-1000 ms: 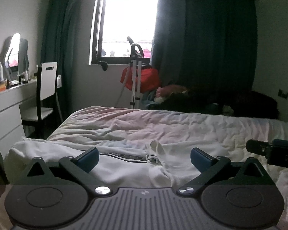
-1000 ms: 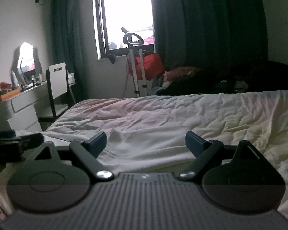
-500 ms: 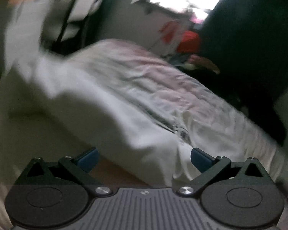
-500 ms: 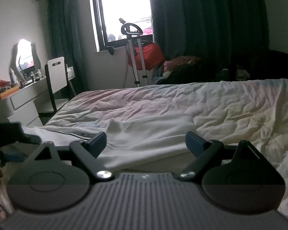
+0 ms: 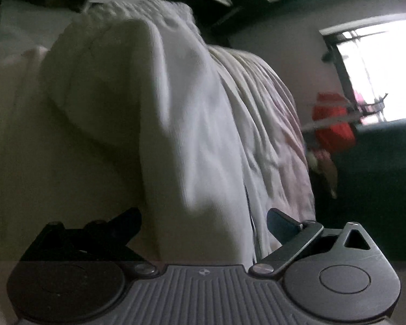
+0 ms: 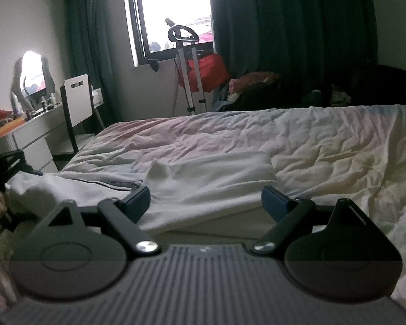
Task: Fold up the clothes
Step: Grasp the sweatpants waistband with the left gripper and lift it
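1. The left hand-held gripper (image 5: 204,223) has its two fingers spread wide, and nothing is pinched between them. Its camera view is rolled strongly to one side and is a little blurred.
2. Directly in front of the left fingers is the white garment (image 5: 176,113). It fills the gap between them, but I cannot tell if the pads touch the cloth. A gathered, elastic-looking hem shows at the far end of the garment in this view.
3. The right hand-held gripper (image 6: 205,199) is also spread wide and holds nothing. It is level and points across the bed (image 6: 324,146).
4. In the right wrist view the white garment (image 6: 203,181) lies on the near edge of the bed, just beyond the right fingertips. It is partly folded, with a dark zipper line (image 6: 108,182) running along its left part.
5. The left hand-held gripper (image 6: 5,168) shows dark at the left edge of the right wrist view, beside the left end of the garment.
6. The bed has a wrinkled pale cover.
7. Farther back stand a white chair (image 6: 77,100), a white bench (image 6: 29,132) with a mirror (image 6: 32,78), a bright window (image 6: 173,10), dark curtains (image 6: 284,32) and a red bag (image 6: 205,73) on a stand.
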### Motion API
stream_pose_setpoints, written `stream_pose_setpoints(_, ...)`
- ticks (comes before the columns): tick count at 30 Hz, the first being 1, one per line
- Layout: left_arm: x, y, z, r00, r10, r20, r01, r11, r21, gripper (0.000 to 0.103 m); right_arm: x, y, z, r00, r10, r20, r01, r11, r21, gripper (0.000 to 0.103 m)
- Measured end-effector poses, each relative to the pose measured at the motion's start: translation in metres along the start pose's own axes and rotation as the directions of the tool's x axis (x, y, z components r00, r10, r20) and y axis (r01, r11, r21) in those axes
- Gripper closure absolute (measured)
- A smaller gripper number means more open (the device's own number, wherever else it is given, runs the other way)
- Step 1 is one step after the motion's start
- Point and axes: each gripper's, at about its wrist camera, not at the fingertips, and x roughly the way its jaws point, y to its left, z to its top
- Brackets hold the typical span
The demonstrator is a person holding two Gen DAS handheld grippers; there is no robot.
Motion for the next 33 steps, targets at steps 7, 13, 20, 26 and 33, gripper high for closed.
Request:
stream_pose_setpoints(7,0.005,0.023,0.044,0.989,0.038,0.144,-0.030,0.998,-0.058,0.034,0.013,0.000,-0.003,1.000,0.014,0.004,-0.014,1.000,0.000,0.012)
stream_pose_setpoints(13,-0.006,0.019,0.042,0.978,0.017,0.206,-0.020,1.000,0.009,0.062,0.046,0.009,-0.004,0.999,0.017,0.030,-0.016,0.999,-0.039,0.012)
stream_pose_setpoints(20,-0.008,-0.018,0.026,0.957,0.003,0.291,-0.056,0.983,0.174,0.073,0.131,-0.002,-0.034,0.975,-0.031,-0.218,0.036,0.999,0.016,0.012)
stream_pose_setpoints(26,-0.018,-0.079,-0.003,0.908,-0.081,0.412,-0.112,0.898,0.425,0.074,0.108,-0.013,-0.018,0.986,0.020,-0.164,0.000,0.992,0.126,0.012)
stream_pose_setpoints(33,-0.043,-0.168,-0.092,0.832,-0.216,0.511,-0.188,0.757,0.626,0.075,0.064,-0.050,0.009,0.998,-0.027,-0.052,0.037,0.980,0.198,0.013)
